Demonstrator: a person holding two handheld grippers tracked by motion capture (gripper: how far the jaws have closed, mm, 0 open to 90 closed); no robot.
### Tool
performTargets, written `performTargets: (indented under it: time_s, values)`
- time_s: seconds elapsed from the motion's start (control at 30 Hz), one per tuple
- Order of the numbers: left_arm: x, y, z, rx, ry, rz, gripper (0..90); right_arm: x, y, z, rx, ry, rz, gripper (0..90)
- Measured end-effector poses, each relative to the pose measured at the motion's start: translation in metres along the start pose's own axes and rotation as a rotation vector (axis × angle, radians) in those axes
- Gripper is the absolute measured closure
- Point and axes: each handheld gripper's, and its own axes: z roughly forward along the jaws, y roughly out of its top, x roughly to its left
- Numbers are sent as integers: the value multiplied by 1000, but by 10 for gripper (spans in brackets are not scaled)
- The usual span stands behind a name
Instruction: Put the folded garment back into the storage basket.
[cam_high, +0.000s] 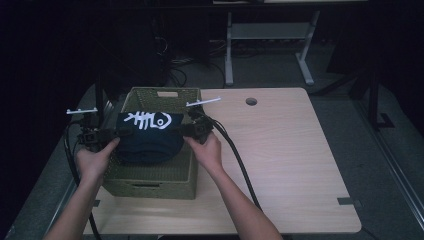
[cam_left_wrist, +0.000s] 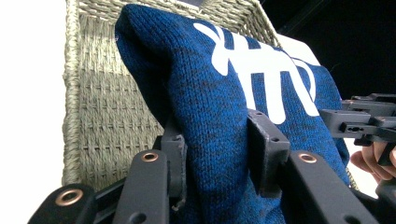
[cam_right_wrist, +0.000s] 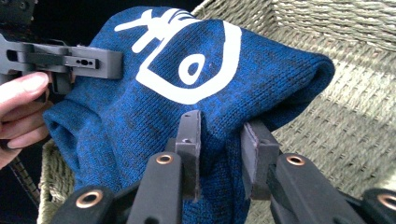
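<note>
A folded blue knit garment (cam_high: 148, 135) with a white fish-skeleton print hangs over a woven olive basket (cam_high: 150, 182) at the table's left. My left gripper (cam_high: 117, 133) is shut on the garment's left edge, with blue fabric (cam_left_wrist: 219, 107) bunched between its jaws. On the opposite side, my right gripper (cam_high: 186, 129) pinches the right edge, and the knit (cam_right_wrist: 187, 70) fills the gap between its jaws. The garment (cam_high: 148, 135) sags in the middle into the basket's opening. The other hand's gripper shows at the far side of the cloth in each gripper view.
The wooden table (cam_high: 290, 165) stretches to the right of the basket, with a round cable hole (cam_high: 251, 101) near its far edge. Black cables (cam_high: 235, 155) trail from the right gripper across the table. A desk frame (cam_high: 270, 35) stands on the floor beyond.
</note>
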Motion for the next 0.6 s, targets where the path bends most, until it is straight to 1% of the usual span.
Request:
performTargets:
  time_s: [0.03,0.07,0.17,0.23,0.37,0.4,0.43,0.47,0.5,0.53,0.57,0.6]
  values:
    - [0,0,2,8,8,1,619,0,-1,0,6,-4,6,708]
    - [-1,0,3,10,13,2,615,-1,-2,0,9,-11,1,707]
    - [-1,0,6,27,17,7,618,-1,-4,0,9,-25,2,700]
    - [-2,-1,8,41,27,20,625,-1,-5,-1,15,-32,-1,699]
    - [-4,-2,10,48,36,36,628,-2,-7,0,25,-44,-12,697]
    - [-5,-2,11,48,42,43,616,-3,-8,0,27,-54,-16,684]
    - [-7,-2,12,42,79,58,587,-3,-8,-1,29,-62,-20,664]
    - [-7,-2,12,42,79,58,529,-3,-8,-1,29,-62,-20,664]
    - [-7,-1,12,26,125,72,483,2,-8,-3,31,-137,-63,567]
    - [-7,-1,11,18,149,81,476,4,-7,-5,24,-173,-90,537]
    - [-7,-1,11,13,165,87,462,9,-5,-9,1,-220,-112,515]
    - [-6,-1,10,-1,173,86,456,10,-4,-12,-12,-235,-134,517]
